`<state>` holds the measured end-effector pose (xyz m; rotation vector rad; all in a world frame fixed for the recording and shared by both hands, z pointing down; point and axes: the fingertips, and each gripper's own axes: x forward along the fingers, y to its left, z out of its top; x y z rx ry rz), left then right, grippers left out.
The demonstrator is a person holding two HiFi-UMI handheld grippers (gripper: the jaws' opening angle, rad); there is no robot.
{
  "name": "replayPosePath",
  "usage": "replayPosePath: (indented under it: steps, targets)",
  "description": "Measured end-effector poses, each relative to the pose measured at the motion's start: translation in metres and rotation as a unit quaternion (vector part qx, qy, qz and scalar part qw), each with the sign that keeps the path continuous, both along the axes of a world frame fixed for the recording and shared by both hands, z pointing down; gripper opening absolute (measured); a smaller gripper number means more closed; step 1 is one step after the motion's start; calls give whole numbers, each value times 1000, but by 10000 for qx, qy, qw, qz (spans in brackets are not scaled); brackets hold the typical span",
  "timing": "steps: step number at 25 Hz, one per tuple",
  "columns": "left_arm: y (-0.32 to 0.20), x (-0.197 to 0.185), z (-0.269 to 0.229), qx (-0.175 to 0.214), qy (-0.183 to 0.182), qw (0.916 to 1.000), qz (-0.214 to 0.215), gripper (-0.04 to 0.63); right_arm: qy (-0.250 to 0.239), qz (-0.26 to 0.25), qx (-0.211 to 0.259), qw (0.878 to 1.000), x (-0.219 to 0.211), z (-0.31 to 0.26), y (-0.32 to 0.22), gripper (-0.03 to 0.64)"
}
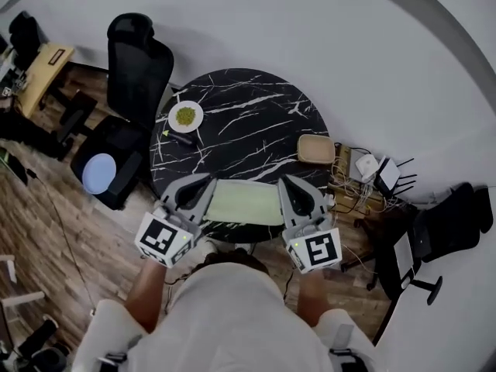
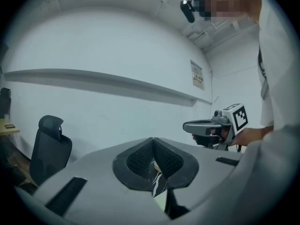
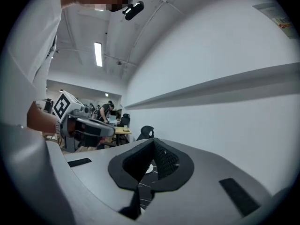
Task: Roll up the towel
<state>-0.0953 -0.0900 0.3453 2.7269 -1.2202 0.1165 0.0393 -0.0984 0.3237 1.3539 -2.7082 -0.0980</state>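
A pale green towel (image 1: 244, 202) lies flat at the near edge of the round black marble table (image 1: 248, 107). My left gripper (image 1: 203, 183) hovers over the towel's left end and my right gripper (image 1: 291, 183) over its right end, both held up above the table. In the left gripper view the jaws (image 2: 153, 146) are shut with nothing between them, and the right gripper (image 2: 215, 128) shows beside them. The jaws in the right gripper view (image 3: 153, 149) are likewise shut and empty, with the left gripper (image 3: 79, 125) at the left. Neither gripper touches the towel.
A white plate of green food (image 1: 186, 116) and a small black object (image 1: 182, 138) sit at the table's left. A tan square dish (image 1: 316, 149) is at its right edge. A black office chair (image 1: 132, 76) stands left, with cables and routers (image 1: 372, 173) on the floor right.
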Motion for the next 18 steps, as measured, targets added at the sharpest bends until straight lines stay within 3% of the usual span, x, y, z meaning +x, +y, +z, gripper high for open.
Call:
replayPosePath:
  steps: [6,13,18]
  targets:
    - [25,5,3,-29,-216,9998,25,3,-134,-242,-27,9996,-15,-2,16,-8]
    - [36,-21,-2,83,-221,9990,-385,3,-30,-439,71,9990,-18,-10,26,-8]
    - [55,-6,3,85,-306,9992,-252,3,-19,-413,25,9991,-17,-6,39,-8]
